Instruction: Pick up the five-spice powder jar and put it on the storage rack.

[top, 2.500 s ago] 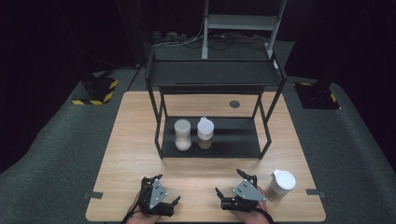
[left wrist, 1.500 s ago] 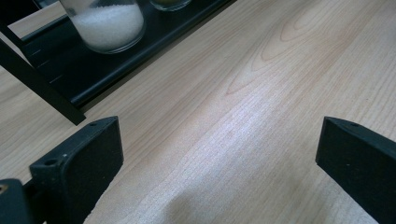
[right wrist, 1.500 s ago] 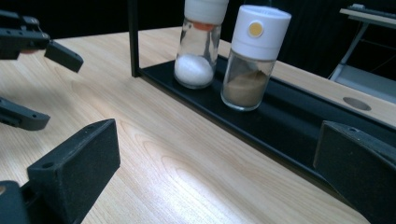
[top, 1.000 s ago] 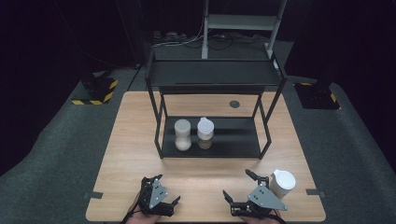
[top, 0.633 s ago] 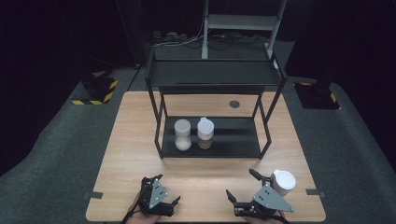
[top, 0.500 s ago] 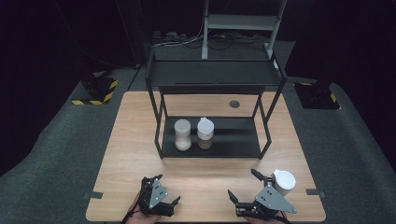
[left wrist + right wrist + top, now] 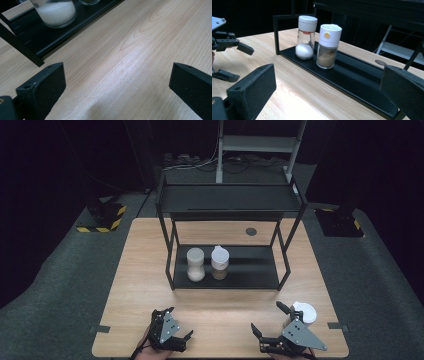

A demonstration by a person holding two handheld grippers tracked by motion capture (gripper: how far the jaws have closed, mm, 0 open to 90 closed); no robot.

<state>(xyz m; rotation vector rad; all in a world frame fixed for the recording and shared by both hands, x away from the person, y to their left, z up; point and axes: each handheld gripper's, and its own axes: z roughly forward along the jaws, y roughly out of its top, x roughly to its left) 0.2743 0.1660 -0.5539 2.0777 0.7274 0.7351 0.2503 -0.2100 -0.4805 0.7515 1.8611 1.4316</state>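
A wooden worktop (image 7: 140, 270) carries a black rack (image 7: 230, 240) holding two shakers (image 7: 195, 264), (image 7: 219, 262) on its lower shelf. At the near edge, the left gripper (image 7: 175, 325) and right gripper (image 7: 271, 320) have jaws spread, empty. A white-lidded jar (image 7: 305, 312) stands just beside the right one.

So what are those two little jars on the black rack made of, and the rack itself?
Both jars look like clear glass, or possibly clear plastic, since the contents show through: the salt shaker holds white grains, the second jar brown powder. Their white caps look like smooth plastic. The rack appears to be matt black painted metal, judging by its thin straight bars.
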